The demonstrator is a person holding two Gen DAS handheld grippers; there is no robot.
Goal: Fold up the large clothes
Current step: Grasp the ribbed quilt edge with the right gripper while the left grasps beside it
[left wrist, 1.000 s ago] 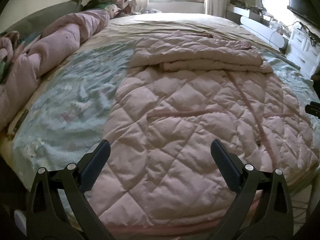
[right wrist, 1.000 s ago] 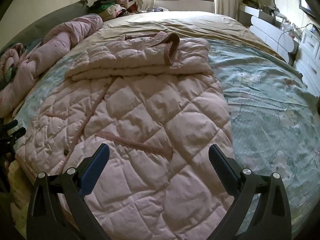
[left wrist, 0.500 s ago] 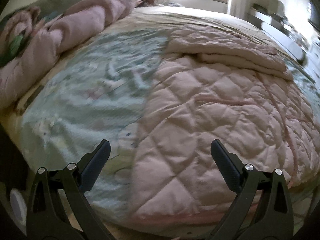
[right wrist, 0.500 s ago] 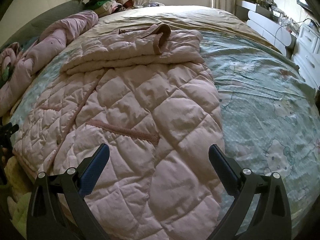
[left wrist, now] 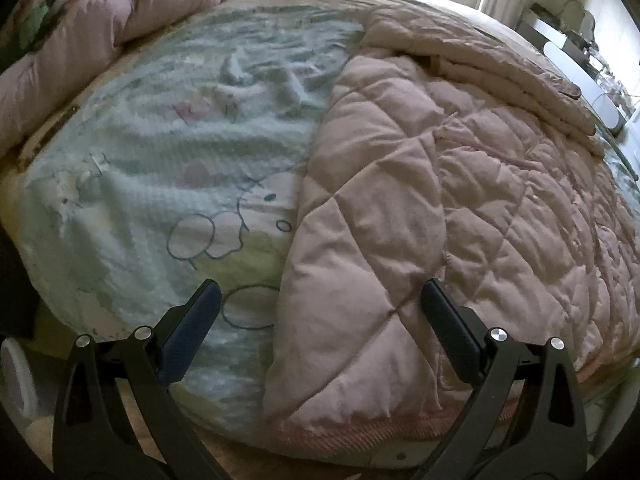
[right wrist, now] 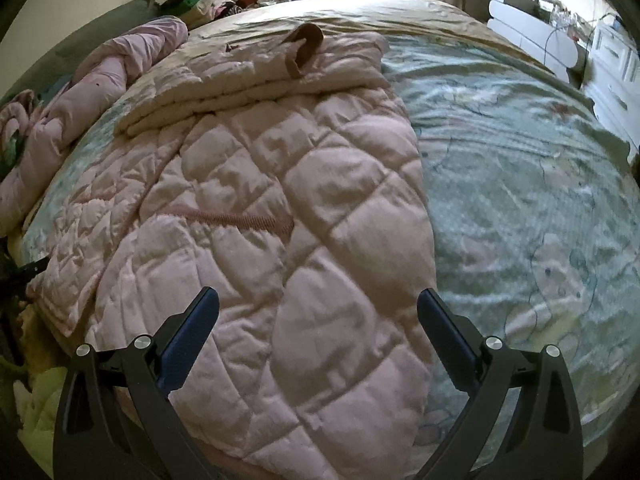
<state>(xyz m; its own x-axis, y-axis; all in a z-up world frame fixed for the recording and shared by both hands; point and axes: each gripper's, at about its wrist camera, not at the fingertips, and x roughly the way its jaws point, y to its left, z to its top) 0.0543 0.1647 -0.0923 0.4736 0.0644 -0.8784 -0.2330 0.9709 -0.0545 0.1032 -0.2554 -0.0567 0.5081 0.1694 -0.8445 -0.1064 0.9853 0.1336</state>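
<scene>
Left tool (left wrist: 316, 304): jaws wide apart, empty, poised above the near left edge of a pink quilted coat (left wrist: 440, 208), where that edge meets the pale blue cartoon-print bedsheet (left wrist: 168, 152). Right tool (right wrist: 318, 310): jaws likewise spread, holding nothing, above the coat's (right wrist: 256, 216) near right portion. Coat: spread flat across the bed, sleeves folded over its far end with a brown cuff (right wrist: 306, 46) uppermost; a bunched pink duvet (right wrist: 116, 76) lies along the bed's left side.

bed (right wrist: 520, 152), quilted pink coat (right wrist: 280, 200), rolled duvet (right wrist: 100, 92)
</scene>
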